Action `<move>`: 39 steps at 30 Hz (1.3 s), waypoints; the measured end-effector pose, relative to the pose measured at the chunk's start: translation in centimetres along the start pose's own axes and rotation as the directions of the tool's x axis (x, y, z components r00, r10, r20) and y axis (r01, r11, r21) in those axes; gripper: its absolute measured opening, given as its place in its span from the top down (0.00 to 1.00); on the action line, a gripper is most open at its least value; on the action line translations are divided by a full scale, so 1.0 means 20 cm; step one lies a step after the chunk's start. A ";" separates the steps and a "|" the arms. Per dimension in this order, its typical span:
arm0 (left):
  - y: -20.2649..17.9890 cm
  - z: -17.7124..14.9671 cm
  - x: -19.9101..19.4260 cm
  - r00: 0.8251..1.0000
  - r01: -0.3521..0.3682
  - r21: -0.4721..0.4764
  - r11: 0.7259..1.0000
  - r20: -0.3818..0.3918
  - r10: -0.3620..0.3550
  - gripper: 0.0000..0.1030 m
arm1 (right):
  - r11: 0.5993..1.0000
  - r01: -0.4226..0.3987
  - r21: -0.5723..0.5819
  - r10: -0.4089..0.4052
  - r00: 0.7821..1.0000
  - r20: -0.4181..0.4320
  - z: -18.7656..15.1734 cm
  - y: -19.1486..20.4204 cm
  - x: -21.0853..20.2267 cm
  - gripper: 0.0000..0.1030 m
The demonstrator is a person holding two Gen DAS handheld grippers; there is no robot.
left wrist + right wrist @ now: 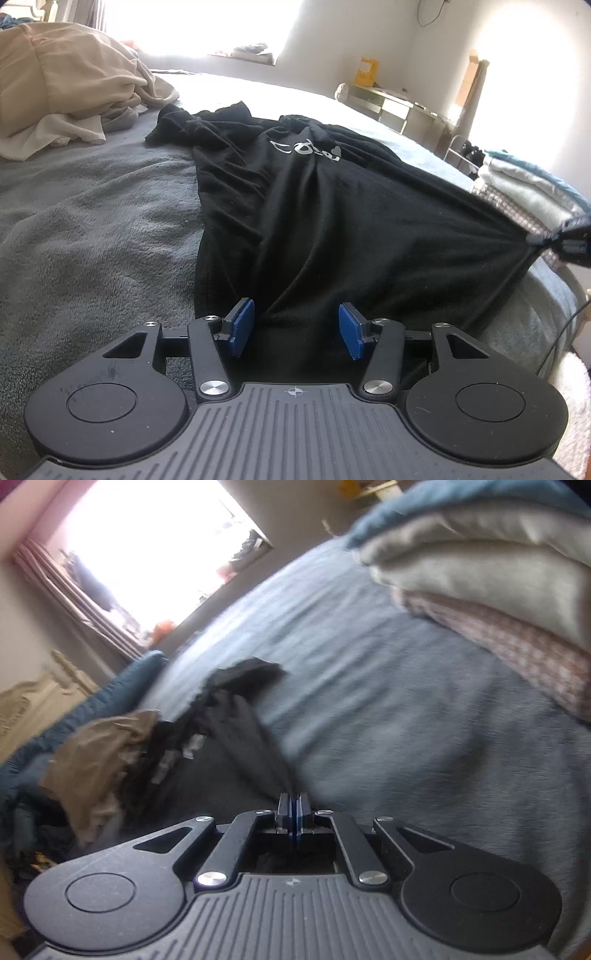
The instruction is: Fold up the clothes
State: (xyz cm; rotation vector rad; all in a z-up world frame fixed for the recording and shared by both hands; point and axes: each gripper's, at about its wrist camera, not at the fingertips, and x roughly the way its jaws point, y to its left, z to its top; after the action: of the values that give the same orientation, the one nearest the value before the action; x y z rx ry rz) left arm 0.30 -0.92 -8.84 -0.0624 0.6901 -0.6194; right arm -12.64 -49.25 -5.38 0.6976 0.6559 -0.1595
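Note:
A black T-shirt (pixel 332 206) with white print lies lengthwise on the grey bed cover (pixel 92 221). My left gripper (pixel 296 328) is open, its blue pads (pixel 242 325) standing apart over the shirt's near hem. The cloth lies loose between them, not pinched. At the right edge of the left wrist view, my right gripper (pixel 543 239) pulls a corner of the shirt taut and off the bed. In the right wrist view, the right gripper (pixel 294 806) is shut on the black T-shirt (pixel 236 716), whose fabric stretches away from the pads.
A rumpled beige blanket (pixel 66 92) lies at the far left of the bed. A stack of folded clothes (pixel 528 184) sits at the right, close to the right gripper and large in its own view (pixel 480 572). Brown cloth (pixel 99 753) lies beside the shirt.

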 end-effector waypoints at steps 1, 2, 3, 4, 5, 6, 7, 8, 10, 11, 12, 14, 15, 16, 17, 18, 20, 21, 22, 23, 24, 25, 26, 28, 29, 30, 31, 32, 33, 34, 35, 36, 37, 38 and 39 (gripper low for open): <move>0.00 0.00 0.00 1.000 -0.001 0.004 1.000 -0.002 0.001 0.51 | 1.000 0.014 0.010 -0.014 1.000 -0.013 -0.01 -0.04 0.02 0.98; 0.00 0.00 0.00 1.000 -0.003 0.007 1.000 -0.004 0.003 0.51 | 0.999 0.024 0.023 -0.024 0.999 -0.023 -0.02 -0.07 0.04 0.98; -0.01 0.01 0.00 1.000 -0.005 0.011 1.000 -0.006 0.005 0.51 | 0.999 0.029 0.033 -0.028 0.999 -0.028 -0.02 -0.09 0.05 0.98; -0.01 0.01 0.00 1.000 -0.006 0.015 1.000 -0.008 0.006 0.51 | 0.999 0.026 0.038 -0.026 0.999 -0.024 -0.02 -0.10 0.05 0.98; -0.01 0.01 0.00 1.000 -0.007 0.019 1.000 -0.011 0.007 0.51 | 0.999 0.026 0.034 -0.025 1.000 -0.014 -0.02 -0.10 0.04 0.98; -0.01 0.01 0.00 1.000 -0.008 0.021 1.000 -0.012 0.008 0.51 | 0.999 0.028 0.015 -0.028 1.000 0.002 -0.02 -0.09 0.03 0.98; -0.01 0.01 0.00 1.000 -0.008 0.022 1.000 -0.012 0.008 0.51 | 0.999 0.036 -0.007 -0.036 0.999 0.016 -0.02 -0.07 0.02 0.98; -0.01 0.01 0.00 1.000 -0.009 0.022 1.000 -0.012 0.009 0.51 | 0.998 0.055 -0.032 -0.055 0.998 0.018 -0.01 -0.07 0.03 0.98; -0.02 0.00 -0.01 1.000 -0.011 0.018 1.000 -0.012 0.011 0.51 | 0.993 0.101 -0.069 -0.102 0.995 -0.011 -0.02 -0.08 0.08 0.98; -0.02 0.01 -0.02 1.000 -0.012 0.015 1.000 -0.012 0.013 0.51 | 0.991 0.109 -0.073 -0.111 0.993 -0.025 -0.03 -0.09 0.10 0.97; -0.02 0.01 -0.03 1.000 -0.015 0.013 1.000 -0.013 0.015 0.51 | 0.993 0.099 -0.057 -0.101 0.994 -0.032 -0.04 -0.11 0.11 0.97; -0.02 0.01 -0.07 1.000 -0.018 0.003 1.000 -0.009 0.018 0.51 | 0.997 0.078 -0.018 -0.078 0.997 -0.027 -0.04 -0.14 0.09 0.94; -0.02 0.01 -0.09 1.000 -0.016 -0.002 1.000 -0.005 0.016 0.51 | 0.998 0.064 0.004 -0.064 0.998 -0.019 -0.04 -0.15 0.07 0.90; -0.01 0.01 -0.12 1.000 -0.014 -0.009 1.000 0.000 0.014 0.50 | 0.999 0.047 0.028 -0.047 0.999 -0.007 -0.04 -0.16 0.05 0.80; 0.00 0.01 -0.15 1.000 -0.015 -0.018 1.000 0.006 0.015 0.50 | 0.998 0.039 0.047 -0.039 0.999 0.007 -0.03 -0.17 0.03 0.70; 0.01 0.00 -0.18 1.000 -0.019 -0.029 0.999 0.012 0.019 0.50 | 0.997 0.047 0.058 -0.048 0.999 0.024 -0.03 -0.17 0.00 0.66; 0.03 -0.01 -0.25 0.999 -0.026 -0.052 0.998 0.023 0.028 0.50 | 0.996 0.062 0.063 -0.066 0.996 0.063 -0.04 -0.16 -0.06 0.65; 0.04 -0.01 -0.27 0.999 -0.032 -0.058 0.998 0.026 0.033 0.49 | 0.997 0.057 0.061 -0.061 0.995 0.081 -0.04 -0.15 -0.09 0.65; 0.05 -0.02 -0.30 0.999 -0.040 -0.055 0.998 0.025 0.042 0.49 | 0.997 0.044 0.059 -0.050 0.994 0.093 -0.05 -0.14 -0.12 0.65; 0.05 -0.03 -0.32 0.998 -0.051 -0.052 0.997 0.022 0.052 0.49 | 0.998 0.022 0.057 -0.027 0.995 0.098 -0.07 -0.11 -0.14 0.65; 0.05 -0.04 -0.33 0.998 -0.062 -0.052 0.997 0.017 0.062 0.49 | 0.998 -0.006 0.055 0.000 0.995 0.097 -0.09 -0.09 -0.16 0.65; 0.06 -0.05 -0.34 0.997 -0.072 -0.056 0.996 0.011 0.073 0.49 | 0.998 -0.040 0.052 0.035 0.996 0.087 -0.12 -0.06 -0.17 0.64; 0.07 -0.07 -0.35 0.997 -0.081 -0.068 0.994 0.005 0.081 0.49 | 0.996 -0.073 0.052 0.069 0.995 0.076 -0.14 -0.04 -0.18 0.64; 0.10 -0.08 -0.35 0.996 -0.085 -0.107 0.991 -0.007 0.085 0.49 | 0.990 -0.125 0.071 0.122 0.992 0.042 -0.20 0.01 -0.17 0.64; 0.12 -0.09 -0.35 0.997 -0.081 -0.133 0.988 -0.012 0.080 0.49 | 0.987 -0.139 0.081 0.137 0.990 0.025 -0.22 0.02 -0.15 0.64; 0.14 -0.10 -0.35 0.997 -0.076 -0.158 0.985 -0.017 0.075 0.49 | 0.986 -0.144 0.088 0.144 0.990 0.013 -0.24 0.04 -0.14 0.64; 0.15 -0.11 -0.35 0.998 -0.070 -0.181 0.981 -0.019 0.068 0.49 | 0.986 -0.138 0.089 0.137 0.990 0.008 -0.26 0.05 -0.13 0.64; 0.16 -0.11 -0.35 0.998 -0.062 -0.199 0.978 -0.016 0.060 0.49 | 0.987 -0.130 0.091 0.130 0.991 0.004 -0.27 0.07 -0.12 0.63; 0.18 -0.10 -0.34 0.999 -0.053 -0.214 0.975 -0.012 0.052 0.49 | 0.988 -0.122 0.095 0.122 0.993 0.003 -0.27 0.07 -0.12 0.63; 0.19 -0.10 -0.34 0.999 -0.045 -0.228 0.973 -0.008 0.044 0.49 | 0.988 -0.117 0.100 0.117 0.993 0.004 -0.27 0.07 -0.11 0.63; 0.20 -0.10 -0.34 0.999 -0.036 -0.243 0.969 -0.004 0.036 0.49 | 0.988 -0.116 0.105 0.116 0.993 0.007 -0.27 0.08 -0.12 0.63; 0.21 -0.09 -0.33 1.000 -0.027 -0.259 0.965 -0.001 0.027 0.49 | 0.988 -0.116 0.104 0.115 0.993 0.014 -0.26 0.08 -0.12 0.63; 0.22 -0.09 -0.32 1.000 -0.016 -0.278 0.961 0.000 0.016 0.49 | 0.989 -0.112 0.100 0.110 0.994 0.022 -0.26 0.09 -0.13 0.63; 0.23 -0.09 -0.32 1.000 -0.006 -0.293 0.956 0.002 0.007 0.49 | 0.991 -0.102 0.090 0.099 0.995 0.032 -0.25 0.10 -0.13 0.62; 0.23 -0.09 -0.30 1.000 0.001 -0.302 0.953 0.003 0.000 0.49 | 0.992 -0.095 0.084 0.092 0.995 0.039 -0.25 0.11 -0.14 0.62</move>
State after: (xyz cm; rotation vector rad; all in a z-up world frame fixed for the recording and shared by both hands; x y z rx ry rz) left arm -2.12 6.53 -7.95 -0.3477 0.7779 -0.5093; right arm -16.57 -44.66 -5.33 0.8046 0.5843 -0.1139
